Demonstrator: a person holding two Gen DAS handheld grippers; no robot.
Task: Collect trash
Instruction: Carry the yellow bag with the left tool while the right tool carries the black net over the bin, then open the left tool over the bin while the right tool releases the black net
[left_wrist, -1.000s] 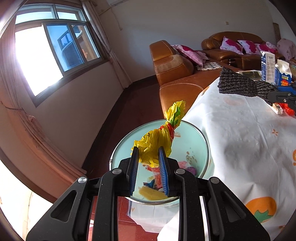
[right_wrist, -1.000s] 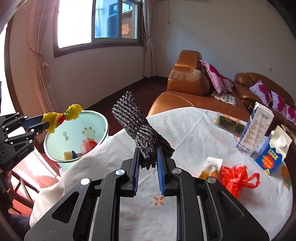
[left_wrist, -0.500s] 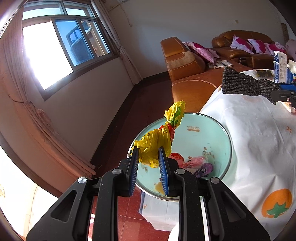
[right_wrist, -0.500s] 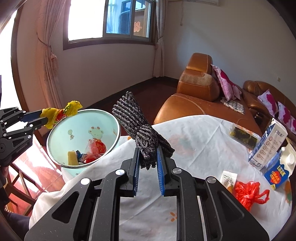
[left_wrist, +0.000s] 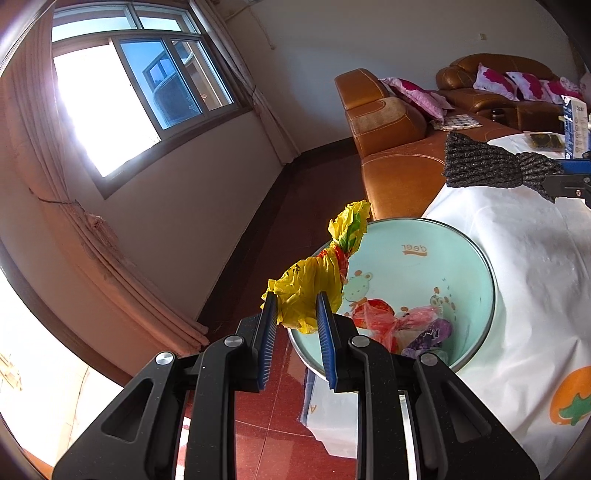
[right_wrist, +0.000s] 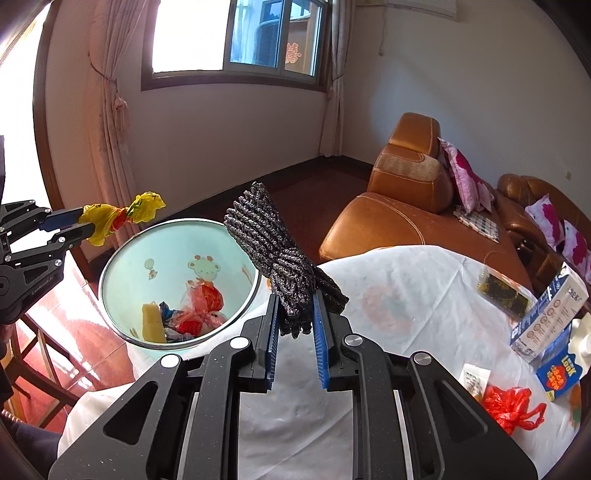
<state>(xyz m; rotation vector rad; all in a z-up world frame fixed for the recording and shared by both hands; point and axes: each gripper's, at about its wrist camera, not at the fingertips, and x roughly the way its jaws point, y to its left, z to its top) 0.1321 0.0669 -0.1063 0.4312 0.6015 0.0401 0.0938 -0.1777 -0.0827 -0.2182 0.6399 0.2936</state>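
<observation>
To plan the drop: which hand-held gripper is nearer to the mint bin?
Left. The left hand-held gripper holds the yellow bag at the mint bin rim; the right hand-held gripper is over the table beside it.

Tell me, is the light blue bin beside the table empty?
Not empty. The bin already holds trash on its bottom: red plastic bag, a yellow piece and other wrappers.

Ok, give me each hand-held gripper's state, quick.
Left hand-held gripper: shut on the yellow plastic bag.
Right hand-held gripper: shut on the dark rope bundle.
</observation>
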